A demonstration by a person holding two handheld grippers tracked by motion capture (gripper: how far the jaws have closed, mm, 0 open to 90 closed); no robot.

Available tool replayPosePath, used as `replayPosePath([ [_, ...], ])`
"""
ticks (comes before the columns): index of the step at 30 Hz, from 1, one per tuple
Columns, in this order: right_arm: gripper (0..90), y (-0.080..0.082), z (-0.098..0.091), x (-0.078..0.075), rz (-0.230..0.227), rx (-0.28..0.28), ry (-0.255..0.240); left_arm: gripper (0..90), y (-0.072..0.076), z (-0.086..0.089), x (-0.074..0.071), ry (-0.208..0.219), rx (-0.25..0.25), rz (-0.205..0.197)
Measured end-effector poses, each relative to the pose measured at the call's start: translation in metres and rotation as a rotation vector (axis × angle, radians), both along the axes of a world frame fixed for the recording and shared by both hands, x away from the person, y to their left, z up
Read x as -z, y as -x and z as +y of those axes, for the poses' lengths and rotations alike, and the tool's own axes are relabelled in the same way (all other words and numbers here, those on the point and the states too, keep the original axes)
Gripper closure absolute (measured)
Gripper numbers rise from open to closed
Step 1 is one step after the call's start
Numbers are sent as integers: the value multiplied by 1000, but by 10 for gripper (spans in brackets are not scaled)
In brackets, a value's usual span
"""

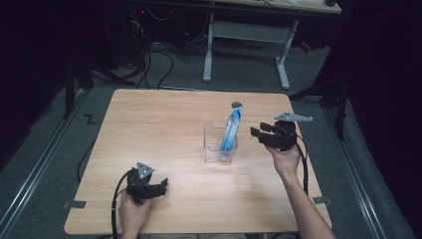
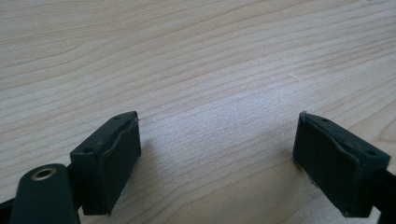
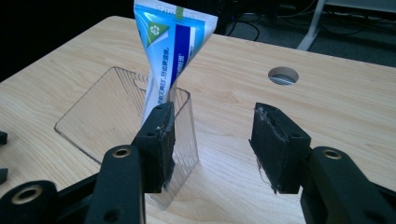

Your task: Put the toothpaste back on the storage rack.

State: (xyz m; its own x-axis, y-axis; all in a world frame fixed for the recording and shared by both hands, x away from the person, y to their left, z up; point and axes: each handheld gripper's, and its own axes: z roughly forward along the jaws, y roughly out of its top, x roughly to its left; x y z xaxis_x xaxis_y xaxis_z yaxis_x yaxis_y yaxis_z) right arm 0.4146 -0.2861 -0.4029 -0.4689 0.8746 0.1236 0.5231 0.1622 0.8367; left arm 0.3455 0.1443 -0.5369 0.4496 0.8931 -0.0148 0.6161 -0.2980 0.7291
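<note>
The wooden worktop [image 1: 164, 124] carries a clear plastic holder [image 1: 219, 144] near its middle, the landmark here. A blue-and-white tube [image 1: 231, 130] stands upright inside the holder, its crimped end rising above the rim; in the right gripper view the tube's lower part is blurred behind the ribbed wall and its print is too small to read. Just right of the holder, the right tool [image 1: 261, 133] hovers with jaws apart, clamped on nothing. Well to the near left of the holder, the left tool [image 1: 160, 187] rests low over bare wood, jaws spread wide. A small round hole [image 1: 237, 105] lies beyond the holder.
</note>
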Motion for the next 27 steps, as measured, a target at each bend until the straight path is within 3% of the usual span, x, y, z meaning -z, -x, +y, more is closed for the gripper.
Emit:
replayPosePath([
  [8,498,7,-7,-2,-18,5,-10,152,0,0,0,0,0,0],
  [15,498,11,-10,-2,-12,2,26,152,0,0,0,0,0,0],
  [27,500,22,-20,1,-19,11,3,152,0,0,0,0,0,0],
])
